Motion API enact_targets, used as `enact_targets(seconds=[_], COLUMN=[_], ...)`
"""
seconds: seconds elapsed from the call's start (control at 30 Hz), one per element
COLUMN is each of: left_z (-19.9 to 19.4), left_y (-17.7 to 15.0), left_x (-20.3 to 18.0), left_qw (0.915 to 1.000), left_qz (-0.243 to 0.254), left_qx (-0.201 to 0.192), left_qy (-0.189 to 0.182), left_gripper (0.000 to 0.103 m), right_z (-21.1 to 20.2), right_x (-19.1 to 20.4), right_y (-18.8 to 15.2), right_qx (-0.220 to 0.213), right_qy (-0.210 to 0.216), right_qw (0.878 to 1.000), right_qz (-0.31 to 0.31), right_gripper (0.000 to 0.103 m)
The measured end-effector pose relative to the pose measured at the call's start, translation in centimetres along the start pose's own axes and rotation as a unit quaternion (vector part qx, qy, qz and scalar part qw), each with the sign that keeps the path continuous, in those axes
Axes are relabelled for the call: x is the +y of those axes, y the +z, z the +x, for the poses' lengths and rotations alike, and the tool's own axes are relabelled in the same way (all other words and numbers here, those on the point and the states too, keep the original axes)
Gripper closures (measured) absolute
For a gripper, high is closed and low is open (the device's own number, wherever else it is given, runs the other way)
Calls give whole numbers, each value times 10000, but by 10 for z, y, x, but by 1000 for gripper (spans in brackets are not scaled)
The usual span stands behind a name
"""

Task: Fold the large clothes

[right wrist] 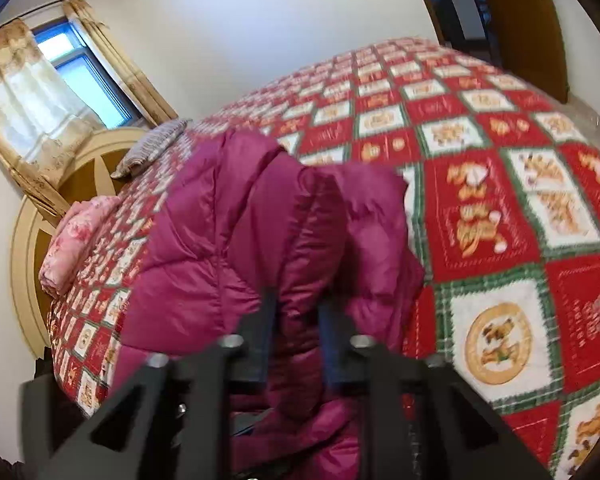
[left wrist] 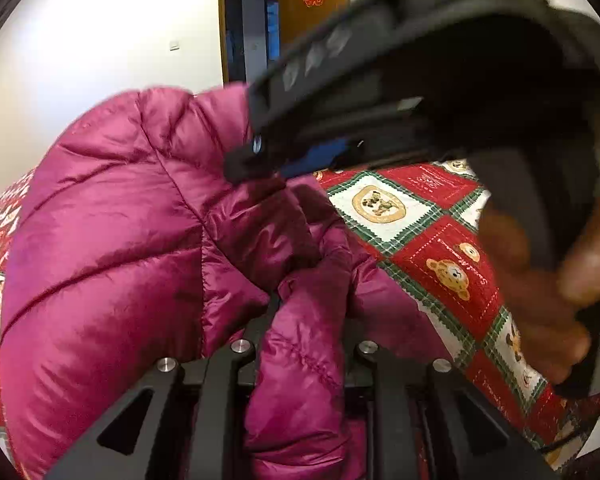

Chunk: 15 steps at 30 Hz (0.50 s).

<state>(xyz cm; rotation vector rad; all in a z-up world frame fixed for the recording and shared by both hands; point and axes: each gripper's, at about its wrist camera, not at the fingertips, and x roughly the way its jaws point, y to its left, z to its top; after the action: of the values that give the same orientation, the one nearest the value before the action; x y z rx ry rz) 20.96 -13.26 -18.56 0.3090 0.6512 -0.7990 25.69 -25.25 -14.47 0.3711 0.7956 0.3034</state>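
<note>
A magenta puffer jacket (left wrist: pixel 112 240) lies bunched on the bed. My left gripper (left wrist: pixel 306 308) is shut on a fold of the jacket that fills the gap between its fingers. The right gripper (left wrist: pixel 256 160) shows in the left wrist view as a large black body with a hand on it, its tips pressed into the jacket's upper edge. In the right wrist view my right gripper (right wrist: pixel 298 304) is shut on a raised fold of the jacket (right wrist: pixel 228 216), lifted off the quilt.
The bed carries a red, white and green patchwork quilt (right wrist: pixel 496 216) with bear pictures. A pink folded blanket (right wrist: pixel 72 240) and a grey pillow (right wrist: pixel 152 146) lie by the cream headboard (right wrist: pixel 24 248). A window with curtains (right wrist: pixel 60 80) is left, a wooden door (right wrist: pixel 516 20) right.
</note>
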Motion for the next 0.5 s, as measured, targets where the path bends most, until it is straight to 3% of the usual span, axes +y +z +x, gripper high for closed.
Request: enact_targets(seconds=[0.17, 0.33, 0.5], left_z=[-21, -63, -107], left_y=[0, -8, -25], left_x=[-8, -6, 6], left_qw=[9995, 9977, 9951], left_qz=[281, 641, 920], left_qx=[130, -33, -295], left_qy=[-88, -201, -198], left_gripper=[81, 77, 50], right_z=[-2, 3, 5], right_x=[-6, -18, -29], right_y=[-10, -11, -15], right_qx=[-18, 98, 149], right_qy=[-212, -381, -497], right_qw=[9997, 9991, 9985], right_qz=[69, 164, 178], right_gripper=[90, 90, 90])
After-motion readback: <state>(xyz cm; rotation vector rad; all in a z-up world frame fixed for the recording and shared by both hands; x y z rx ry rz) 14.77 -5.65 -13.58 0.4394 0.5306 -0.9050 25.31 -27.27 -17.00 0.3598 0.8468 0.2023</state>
